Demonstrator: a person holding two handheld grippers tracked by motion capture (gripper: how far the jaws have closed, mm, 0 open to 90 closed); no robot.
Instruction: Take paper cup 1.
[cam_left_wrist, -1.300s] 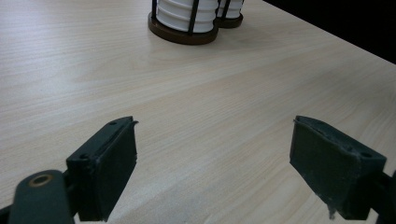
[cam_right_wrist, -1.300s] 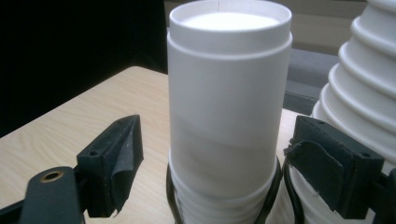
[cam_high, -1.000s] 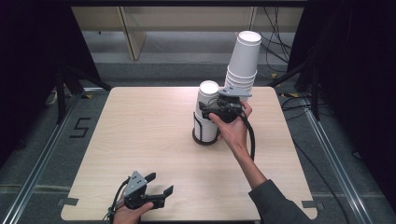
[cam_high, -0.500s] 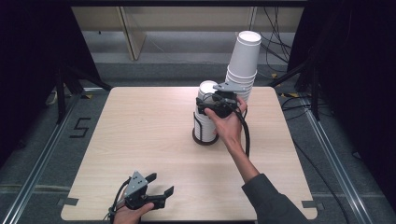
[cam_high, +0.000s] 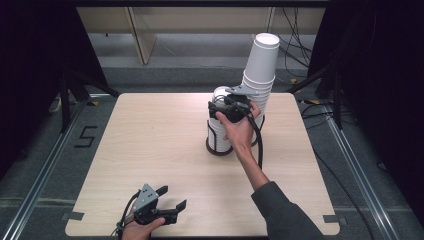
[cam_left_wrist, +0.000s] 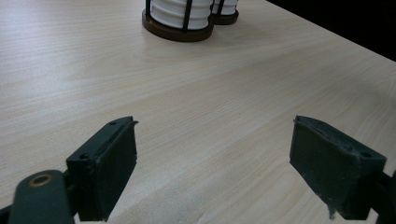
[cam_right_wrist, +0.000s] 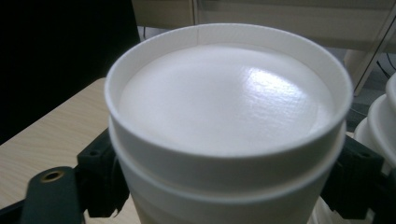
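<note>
A short stack of upside-down white paper cups (cam_high: 218, 136) stands in a black wire holder with a brown base near the table's middle. My right gripper (cam_high: 226, 106) sits at its top, jaws closed on either side of the uppermost cup (cam_right_wrist: 224, 102), with the right gripper (cam_right_wrist: 224, 184) pressing just under the rim. Just behind, a taller stack of cups (cam_high: 261, 62) leans in a second holder. My left gripper (cam_high: 172, 197) rests low at the table's near edge. Its jaws stand wide apart over bare wood, nothing between them, as the left gripper view (cam_left_wrist: 215, 158) shows.
The light wooden table (cam_high: 150, 135) ends close behind the two holders. Both holder bases (cam_left_wrist: 177, 30) lie far ahead of the left gripper. Cables run on the floor at the right, and a wooden shelf stands beyond the far edge.
My right gripper has shifted slightly to the left at the top of the short stack. The left gripper has stayed where it was.
</note>
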